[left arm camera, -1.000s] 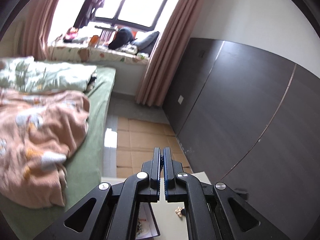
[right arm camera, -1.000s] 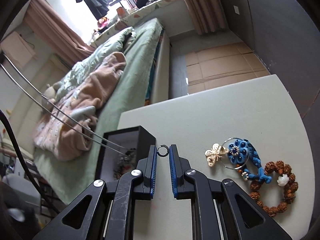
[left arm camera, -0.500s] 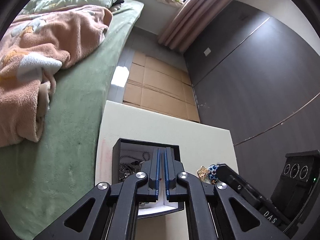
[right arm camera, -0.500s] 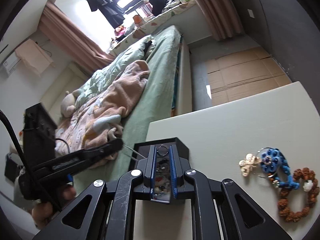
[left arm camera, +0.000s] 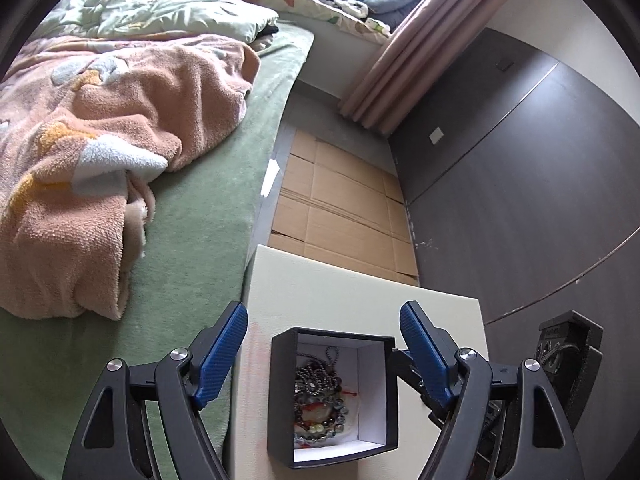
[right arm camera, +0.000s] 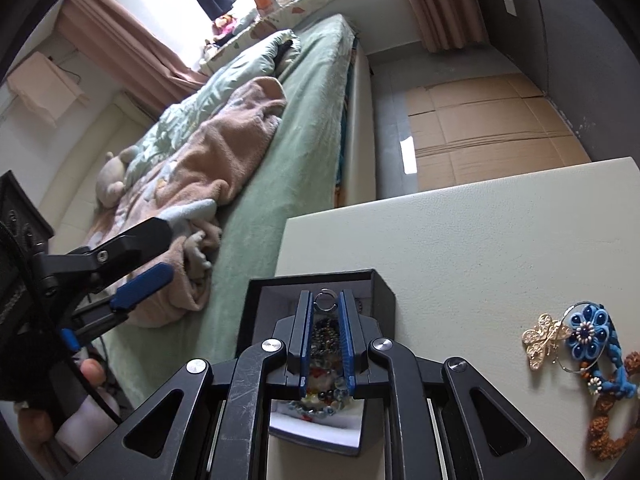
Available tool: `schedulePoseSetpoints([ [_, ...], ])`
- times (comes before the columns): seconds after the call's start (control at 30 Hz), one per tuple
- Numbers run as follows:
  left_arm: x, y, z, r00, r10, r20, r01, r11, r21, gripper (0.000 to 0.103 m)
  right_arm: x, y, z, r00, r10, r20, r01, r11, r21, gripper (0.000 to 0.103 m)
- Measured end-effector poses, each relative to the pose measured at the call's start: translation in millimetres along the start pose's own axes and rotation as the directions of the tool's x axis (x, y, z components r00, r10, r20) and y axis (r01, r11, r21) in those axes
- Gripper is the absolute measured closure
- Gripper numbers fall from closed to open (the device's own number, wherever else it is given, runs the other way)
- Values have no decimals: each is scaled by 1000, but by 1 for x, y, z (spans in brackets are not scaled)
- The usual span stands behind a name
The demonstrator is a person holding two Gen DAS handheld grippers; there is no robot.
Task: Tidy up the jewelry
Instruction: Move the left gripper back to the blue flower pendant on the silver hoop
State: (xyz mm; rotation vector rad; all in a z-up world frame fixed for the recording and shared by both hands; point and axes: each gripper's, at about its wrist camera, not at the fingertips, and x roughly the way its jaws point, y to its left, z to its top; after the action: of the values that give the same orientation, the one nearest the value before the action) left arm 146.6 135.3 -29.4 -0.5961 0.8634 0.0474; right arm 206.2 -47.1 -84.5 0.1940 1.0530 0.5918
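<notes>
- Right wrist view: your right gripper [right arm camera: 325, 305] pinches a small silver ring [right arm camera: 325, 302] between its fingertips, the blue pads closed against the ring's two sides.
- The ring stands on edge with its open face turned toward the camera, so its hole points back along the fingers; being round, it has no long axis to speak of.
- It hangs directly over the black jewelry box [right arm camera: 382, 296], above the far end of the white-lined interior.
- Left wrist view: your left gripper [left arm camera: 323, 330] is spread wide, holding nothing, one blue pad on each side of the same box [left arm camera: 280, 392].
- The box sits on the pale table [left arm camera: 360, 288] near the edge beside the green bed [left arm camera: 192, 248], its longer side running away from you, with beaded chains [left arm camera: 316, 396] piled inside.
- On the table well to the right of the box lie a gold butterfly brooch [right arm camera: 542, 338], a blue flower cord piece [right arm camera: 592, 334] touching it, and a brown bead bracelet [right arm camera: 608, 428].
</notes>
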Motion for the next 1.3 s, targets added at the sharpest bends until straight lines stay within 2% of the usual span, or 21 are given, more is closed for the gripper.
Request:
schedulePoseSetpoints([
  [0.03, -1, 0, -1, 1000, 3, 2, -3, 1000, 2, 24, 1, 0, 0, 1000, -4, -7, 4, 1000, 3, 88],
  [0.07, -2, -1, -2, 1000, 6, 5, -6, 1000, 5, 24, 2, -2, 1, 1000, 5, -21, -5, 1000, 11, 79],
  [0.1, -2, -1, -2, 1000, 8, 7, -8, 1000, 7, 24, 1, -5, 0, 1000, 17, -26, -16, 1000, 22, 60],
  [0.13, -3, -1, -3, 1000, 8, 9, -8, 1000, 10, 24, -3, -9, -1, 1000, 15, -11, -15, 999, 35, 49],
  [0.33, -5, -14, -11, 1000, 1, 11, -2, 999, 50, 24, -35, -37, -8, 999, -16, 43, 12, 997, 78, 49],
  [0.57, 3, -46, -35, 1000, -15, -5, 15, 990, 144, 21, -80, -83, -17, 994, -58, 89, 43, 986, 163, 49],
  [0.83, 14, -80, -61, 999, -38, -23, 42, 977, 210, 21, -111, -121, -34, 993, -78, 86, 55, 970, 238, 49],
  [1.03, 26, -107, -81, 1000, -10, -15, 15, 948, 318, 22, -128, -146, -46, 993, -88, 74, 63, 955, 290, 49],
  [1.23, 50, -127, -98, 998, 34, -53, -10, 917, 399, 42, -141, -168, -53, 994, -80, 69, 52, 939, 340, 49],
  [1.3, 60, -132, -102, 997, 45, -68, -13, 910, 415, 45, -143, -175, -55, 996, -59, 70, 30, 931, 363, 49],
])
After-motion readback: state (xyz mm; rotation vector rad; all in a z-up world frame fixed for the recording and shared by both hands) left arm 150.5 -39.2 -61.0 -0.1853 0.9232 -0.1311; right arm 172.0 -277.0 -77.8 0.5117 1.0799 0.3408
